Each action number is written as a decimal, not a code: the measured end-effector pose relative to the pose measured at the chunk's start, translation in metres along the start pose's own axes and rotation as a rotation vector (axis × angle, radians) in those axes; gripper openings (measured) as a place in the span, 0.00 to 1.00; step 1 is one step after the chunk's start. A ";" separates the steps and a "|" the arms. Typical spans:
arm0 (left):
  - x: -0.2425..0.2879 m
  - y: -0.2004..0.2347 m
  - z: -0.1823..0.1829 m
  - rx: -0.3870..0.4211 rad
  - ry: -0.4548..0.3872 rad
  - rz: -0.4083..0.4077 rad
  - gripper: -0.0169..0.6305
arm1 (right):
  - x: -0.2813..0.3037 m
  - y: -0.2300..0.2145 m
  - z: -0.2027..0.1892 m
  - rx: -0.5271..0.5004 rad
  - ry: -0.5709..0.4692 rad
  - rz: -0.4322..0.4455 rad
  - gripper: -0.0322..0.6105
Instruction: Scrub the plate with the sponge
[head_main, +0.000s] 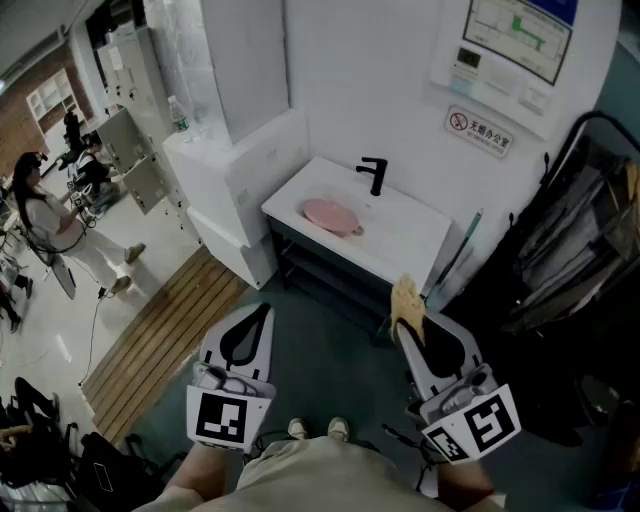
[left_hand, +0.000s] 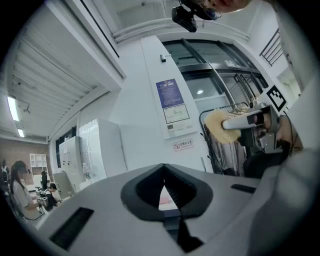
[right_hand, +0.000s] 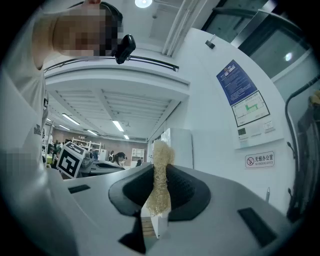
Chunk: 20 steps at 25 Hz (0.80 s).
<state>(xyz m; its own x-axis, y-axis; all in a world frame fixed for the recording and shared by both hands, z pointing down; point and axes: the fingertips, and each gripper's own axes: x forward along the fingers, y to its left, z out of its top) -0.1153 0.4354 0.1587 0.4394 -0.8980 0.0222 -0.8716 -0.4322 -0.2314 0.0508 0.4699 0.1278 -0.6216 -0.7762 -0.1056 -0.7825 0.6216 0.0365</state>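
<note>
Plate (head_main: 331, 216) far off on counter (head_main: 410, 240), untouched. Approach step: sponge (head_main: 406, 298) clamped in right gripper (head_main: 405, 325), left gripper (head_main: 262, 312) closed, empty. Next: reach plate.

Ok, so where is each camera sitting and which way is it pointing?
Head view: on the person's head, looking forward and steeply down at the sink with the plate; the left gripper, right gripper and shoes show.
Left gripper view: on the left gripper, looking level along its shut jaws toward the wall sign; the right gripper with the sponge shows at right.
Right gripper view: on the right gripper, looking along jaws shut on the sponge; the shirt and left gripper show at left.
Shared: all show the wall sign.
</note>
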 end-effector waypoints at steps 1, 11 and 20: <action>0.001 -0.002 0.000 0.002 0.000 0.001 0.04 | -0.001 -0.002 -0.001 0.002 -0.001 0.003 0.17; 0.010 -0.029 -0.005 0.018 0.013 0.032 0.04 | -0.017 -0.021 -0.016 0.006 0.003 0.039 0.17; 0.021 -0.053 -0.004 0.018 0.016 0.057 0.04 | -0.030 -0.041 -0.028 0.009 0.007 0.082 0.17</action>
<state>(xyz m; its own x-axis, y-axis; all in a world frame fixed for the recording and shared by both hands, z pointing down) -0.0607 0.4386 0.1750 0.3858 -0.9223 0.0236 -0.8908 -0.3791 -0.2503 0.1001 0.4647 0.1573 -0.6839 -0.7232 -0.0958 -0.7285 0.6841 0.0357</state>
